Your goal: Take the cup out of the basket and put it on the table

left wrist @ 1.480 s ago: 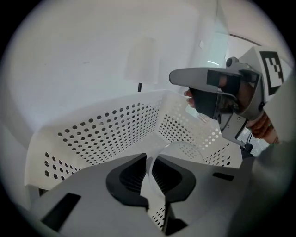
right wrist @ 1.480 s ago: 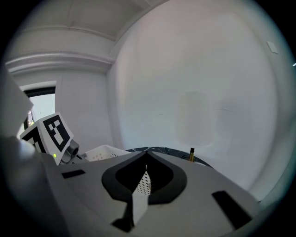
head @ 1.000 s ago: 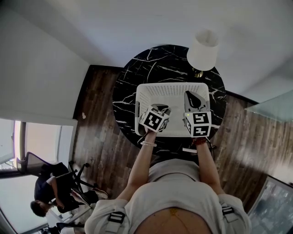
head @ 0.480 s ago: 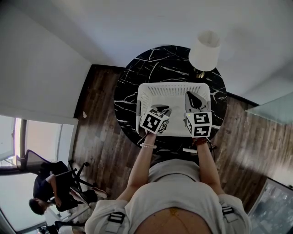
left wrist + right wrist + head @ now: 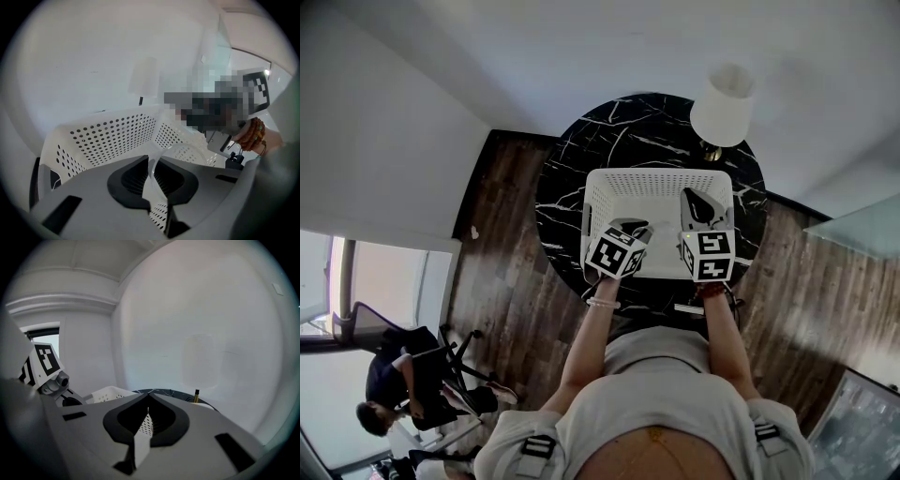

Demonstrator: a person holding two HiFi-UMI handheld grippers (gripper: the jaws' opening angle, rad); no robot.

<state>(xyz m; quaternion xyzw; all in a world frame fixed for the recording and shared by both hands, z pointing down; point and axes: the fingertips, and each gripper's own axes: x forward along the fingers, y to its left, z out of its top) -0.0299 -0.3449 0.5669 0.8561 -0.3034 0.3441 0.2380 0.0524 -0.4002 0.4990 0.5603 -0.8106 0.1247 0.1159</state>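
Currently pinching the wall of the clear cup (image 5: 187,149) with left gripper (image 5: 152,161), narrowly parted, inside white basket (image 5: 112,136) on black table (image 5: 572,159). Holding right gripper (image 5: 148,397) closed, empty, over basket's right side.

Round black marble counter (image 5: 581,155) carries white perforated basket (image 5: 656,178), approx. centre. Lamp (image 5: 723,103) w/ white shade at far right edge. L gripper (image 5: 635,229) and R gripper (image 5: 695,204) both over basket's near half. Wood floor (image 5: 506,281) around.

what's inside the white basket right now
A clear cup, its wall pinched by the left gripper. That gripper's jaws hide much of the basket floor, so anything else there can't be seen.
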